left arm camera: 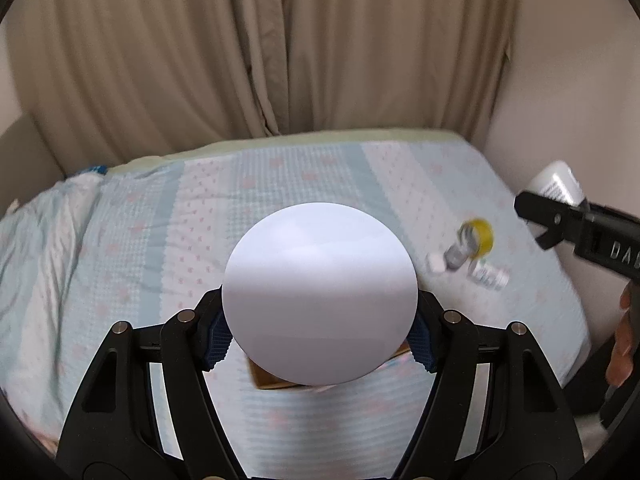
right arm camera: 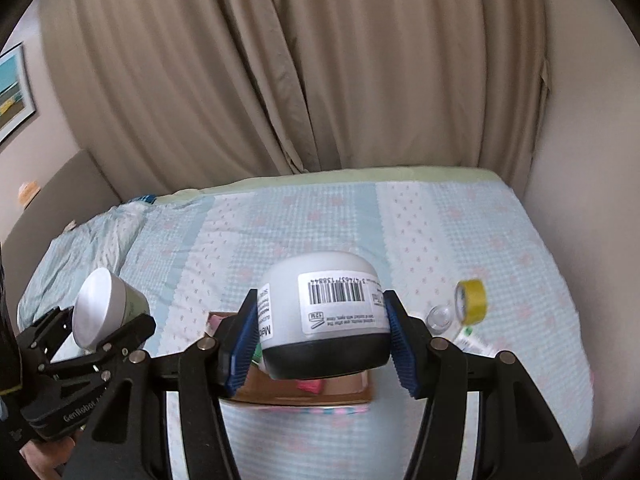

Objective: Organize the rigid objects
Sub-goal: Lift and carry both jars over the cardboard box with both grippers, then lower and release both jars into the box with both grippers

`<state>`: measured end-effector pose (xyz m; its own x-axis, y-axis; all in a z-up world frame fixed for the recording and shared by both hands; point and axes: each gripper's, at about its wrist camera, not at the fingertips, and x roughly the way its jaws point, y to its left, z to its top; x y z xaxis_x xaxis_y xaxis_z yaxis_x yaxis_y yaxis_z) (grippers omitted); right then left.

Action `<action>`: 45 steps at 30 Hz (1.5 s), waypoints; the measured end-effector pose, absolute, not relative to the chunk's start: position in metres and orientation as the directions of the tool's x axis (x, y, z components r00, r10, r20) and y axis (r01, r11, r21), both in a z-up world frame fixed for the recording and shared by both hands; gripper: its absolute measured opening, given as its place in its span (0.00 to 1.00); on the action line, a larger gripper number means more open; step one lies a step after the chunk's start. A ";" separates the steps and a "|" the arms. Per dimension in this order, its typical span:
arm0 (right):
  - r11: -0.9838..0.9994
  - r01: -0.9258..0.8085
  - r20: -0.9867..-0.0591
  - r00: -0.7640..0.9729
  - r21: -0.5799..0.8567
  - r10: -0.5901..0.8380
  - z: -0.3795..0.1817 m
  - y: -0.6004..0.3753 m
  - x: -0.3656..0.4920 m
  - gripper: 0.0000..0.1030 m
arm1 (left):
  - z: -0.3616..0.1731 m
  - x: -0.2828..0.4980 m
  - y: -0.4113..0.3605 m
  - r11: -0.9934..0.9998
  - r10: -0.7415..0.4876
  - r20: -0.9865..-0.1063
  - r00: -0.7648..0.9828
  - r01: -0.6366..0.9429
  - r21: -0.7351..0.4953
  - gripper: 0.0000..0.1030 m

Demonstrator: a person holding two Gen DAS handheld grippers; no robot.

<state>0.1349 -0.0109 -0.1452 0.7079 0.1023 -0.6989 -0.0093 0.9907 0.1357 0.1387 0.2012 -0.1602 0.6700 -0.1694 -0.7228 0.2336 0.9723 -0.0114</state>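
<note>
Left wrist view: left gripper (left arm camera: 320,334) clamped partway on white-lidded jar (left arm camera: 320,296), blue pads pressing both sides, flat round lid facing camera, jar axis running straight away along fingers. Right wrist view confirms: same jar seen from side, pale green body, lid end tilted toward holder's side. Right gripper (right arm camera: 322,336) closed partway on white-and-black roll-on bottle (right arm camera: 326,312), pads on both flanks; rounded white end pointing away and up, black cap end nearest camera, barcode label facing up, long axis roughly along fingers. Both items held above patterned bedspread (right arm camera: 320,220). Below and just beyond both grippers: shallow cardboard box (right arm camera: 304,394), open top, pink items inside, mostly hidden behind held things; rest of contents not readable. Ahead-right of right gripper, lying on bedspread: yellow tape roll (right arm camera: 472,300) on its side, clear small bottle (right arm camera: 440,316) beside it, white tube (right arm camera: 474,342) near, blurred. Beige curtain (right arm camera: 300,68) beyond bed.
</note>
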 end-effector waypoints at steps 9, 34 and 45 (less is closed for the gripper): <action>0.988 0.069 -0.799 0.598 0.141 0.072 -0.209 0.024 0.156 0.53 | -0.234 0.164 0.233 0.964 -0.178 -0.814 0.553 0.263 -0.032 0.66; 0.997 0.073 -0.949 0.309 -0.038 -0.058 -0.424 0.013 0.219 0.53 | -0.452 0.226 0.198 0.940 -0.047 -0.982 0.183 0.341 0.019 0.66; 0.998 0.039 -0.973 0.226 -0.042 -0.050 -0.451 0.010 0.232 0.53 | -0.477 0.245 0.182 0.926 -0.021 -0.997 0.073 0.378 0.008 0.66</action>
